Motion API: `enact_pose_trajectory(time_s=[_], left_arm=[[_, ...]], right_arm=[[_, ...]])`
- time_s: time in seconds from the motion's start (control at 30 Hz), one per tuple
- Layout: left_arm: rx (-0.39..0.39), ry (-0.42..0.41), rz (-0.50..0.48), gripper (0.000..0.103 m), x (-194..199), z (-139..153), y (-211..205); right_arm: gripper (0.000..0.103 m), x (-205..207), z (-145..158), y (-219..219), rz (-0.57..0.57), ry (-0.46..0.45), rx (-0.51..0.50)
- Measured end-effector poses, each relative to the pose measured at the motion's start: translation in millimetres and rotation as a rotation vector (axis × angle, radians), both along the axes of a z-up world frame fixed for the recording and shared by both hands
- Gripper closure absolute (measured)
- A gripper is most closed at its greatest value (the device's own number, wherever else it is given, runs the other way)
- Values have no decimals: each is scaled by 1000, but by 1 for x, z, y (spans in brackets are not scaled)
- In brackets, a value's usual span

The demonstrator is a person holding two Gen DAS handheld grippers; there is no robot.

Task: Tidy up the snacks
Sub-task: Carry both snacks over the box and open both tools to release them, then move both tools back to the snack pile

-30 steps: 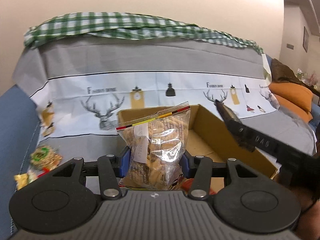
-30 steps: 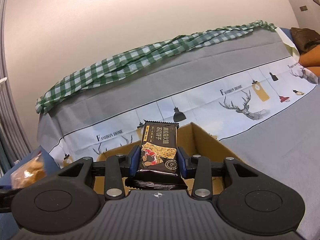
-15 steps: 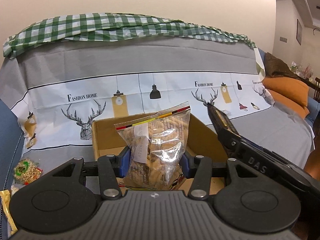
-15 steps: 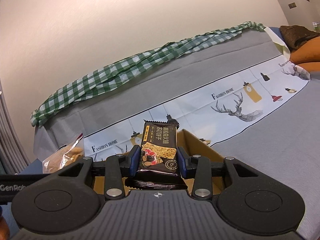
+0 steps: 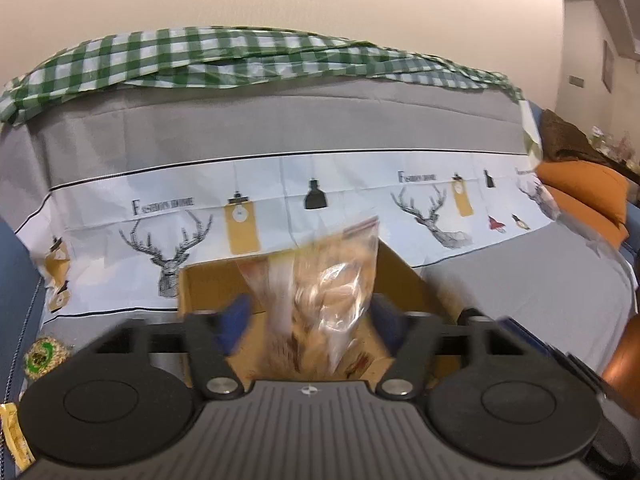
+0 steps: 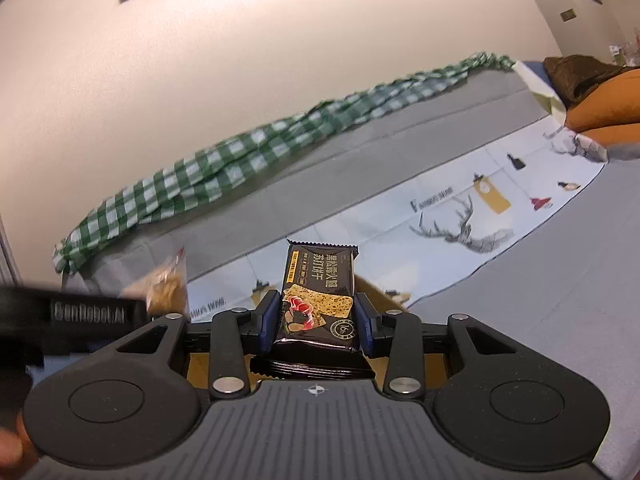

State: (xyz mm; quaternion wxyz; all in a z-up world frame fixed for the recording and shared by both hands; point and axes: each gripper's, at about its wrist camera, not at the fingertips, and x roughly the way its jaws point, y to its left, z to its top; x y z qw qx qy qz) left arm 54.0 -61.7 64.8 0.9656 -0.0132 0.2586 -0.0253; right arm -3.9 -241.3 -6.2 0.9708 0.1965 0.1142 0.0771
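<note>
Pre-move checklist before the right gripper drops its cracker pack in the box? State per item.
1. Right gripper grip: ok, both pads clamp the black cracker pack, upright.
2. Left gripper out of the way: not ok, fingers spread with the clear cookie bag blurred between them, over the box.
3. Cookie bag fully released: cannot tell, motion blur.
4. Cardboard box open: ok, bare floor visible.
5. Right gripper over the box: ok, box edge shows just behind the pack.
6. Loose snacks left outside: not ok, green-label packet lies on the sofa.
</note>
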Motion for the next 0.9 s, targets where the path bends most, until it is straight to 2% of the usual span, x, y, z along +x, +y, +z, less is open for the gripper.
enact_pose_trajectory(time_s=[0.07,0.13,0.23,0.33,0.43,0.53,0.6,0.67,0.7,0.73,0.8,0.83,0.87,0.9], left_arm=[[-3,-20,7,21,-6,-3,4],[-24,-69,23,21,-18,-8,12],[-40,-125,41,21,-39,-18,26],[-47,-146,53,23,-61,-27,43],[-57,-141,60,25,-80,-34,65],[-66,-93,53,27,-94,-41,95],[-67,-59,61,40,-101,-47,118],[-32,-46,85,66,-107,-54,142],[-6,-39,101,72,-110,-57,153],[20,-30,114,83,-111,-62,164],[56,-21,134,86,-115,-70,182],[67,-20,147,86,-118,-75,191],[64,-18,161,86,-120,-80,199],[24,-2,185,86,-121,-84,208]], right_arm=[[26,2,0,3,-8,20,-20],[19,2,0,5,-7,22,-33],[19,3,-1,12,27,36,-58],[18,3,0,18,48,34,-82],[18,0,0,25,73,34,-105],[18,-3,1,32,96,26,-141],[18,-7,2,36,109,21,-157],[18,-11,3,41,122,18,-170],[18,-14,4,44,130,19,-173],[18,-16,5,46,136,19,-175],[20,-21,6,52,149,18,-182],[24,-23,7,56,159,17,-185],[30,-25,7,60,170,16,-188],[34,-27,8,65,185,14,-192]])
